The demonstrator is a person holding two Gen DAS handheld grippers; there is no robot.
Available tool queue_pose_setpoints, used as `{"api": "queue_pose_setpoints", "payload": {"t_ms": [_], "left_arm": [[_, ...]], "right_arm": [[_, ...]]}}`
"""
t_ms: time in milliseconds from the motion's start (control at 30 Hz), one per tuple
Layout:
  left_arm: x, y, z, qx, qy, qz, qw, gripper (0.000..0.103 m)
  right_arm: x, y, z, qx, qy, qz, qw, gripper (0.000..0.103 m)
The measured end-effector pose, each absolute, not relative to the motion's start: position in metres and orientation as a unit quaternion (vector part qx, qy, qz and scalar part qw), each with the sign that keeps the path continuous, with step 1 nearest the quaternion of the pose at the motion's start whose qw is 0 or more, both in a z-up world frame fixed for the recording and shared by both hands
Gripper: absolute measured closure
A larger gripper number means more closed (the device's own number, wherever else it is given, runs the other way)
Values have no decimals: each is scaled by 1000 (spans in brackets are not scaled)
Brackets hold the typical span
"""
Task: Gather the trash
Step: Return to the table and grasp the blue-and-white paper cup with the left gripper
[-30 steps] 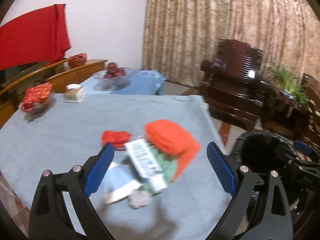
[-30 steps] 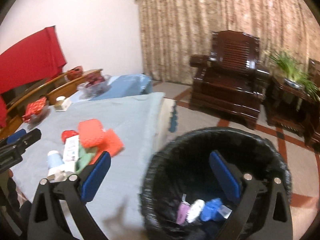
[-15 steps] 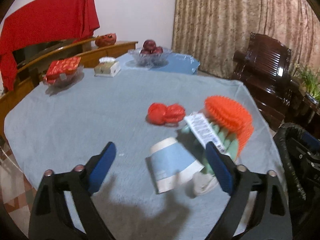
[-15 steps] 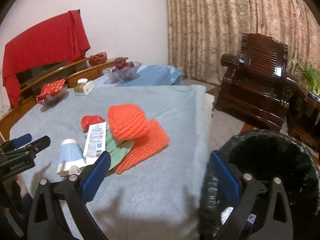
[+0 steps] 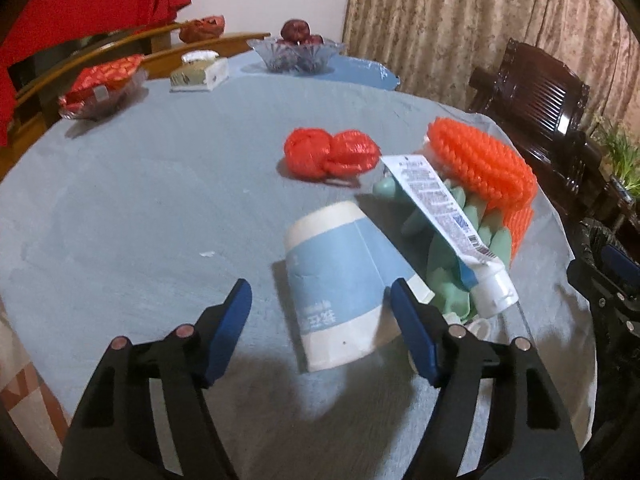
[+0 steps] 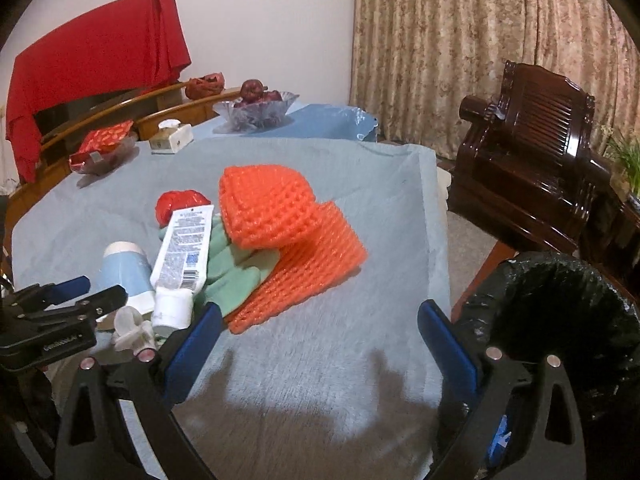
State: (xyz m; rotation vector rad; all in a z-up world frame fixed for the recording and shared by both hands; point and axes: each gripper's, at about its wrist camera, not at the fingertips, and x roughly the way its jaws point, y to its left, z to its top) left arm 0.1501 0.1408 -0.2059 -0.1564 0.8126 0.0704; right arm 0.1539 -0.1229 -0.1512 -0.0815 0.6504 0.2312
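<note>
A pile of trash lies on the blue-grey tablecloth (image 5: 120, 216): a flattened blue and white paper cup (image 5: 340, 280), a white tube (image 5: 444, 216), a green glove (image 6: 232, 264), orange foam netting (image 6: 288, 232) and a crumpled red wrapper (image 5: 332, 154). My left gripper (image 5: 320, 320) is open, its fingers on either side of the cup's near end. My right gripper (image 6: 320, 340) is open and empty above the cloth, right of the pile. A black-lined trash bin (image 6: 560, 320) stands off the table's right edge.
At the table's far side stand a glass fruit bowl (image 5: 296, 52), a tissue box (image 5: 200, 72) and a dish with red packets (image 5: 100, 84). A dark wooden armchair (image 6: 540, 160) stands to the right, before a curtain.
My left gripper has moved down and forward to the paper cup, which now lies between its fingers. My right gripper has swung left from over the bin to above the table.
</note>
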Motion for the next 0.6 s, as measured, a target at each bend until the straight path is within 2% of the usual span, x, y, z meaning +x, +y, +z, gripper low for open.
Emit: {"api": "queue_pose_setpoints", "payload": {"t_ms": [167, 300, 600], "left_arm": [[156, 137, -214, -100, 406, 6, 908, 48], [158, 139, -213, -114, 404, 4, 908, 61], [148, 129, -192, -98, 376, 24, 921, 78]], "right_arm": [[157, -120, -155, -44, 324, 115, 938, 7], [158, -120, -156, -45, 325, 116, 938, 7], [156, -116, -149, -39, 318, 128, 939, 10]]}}
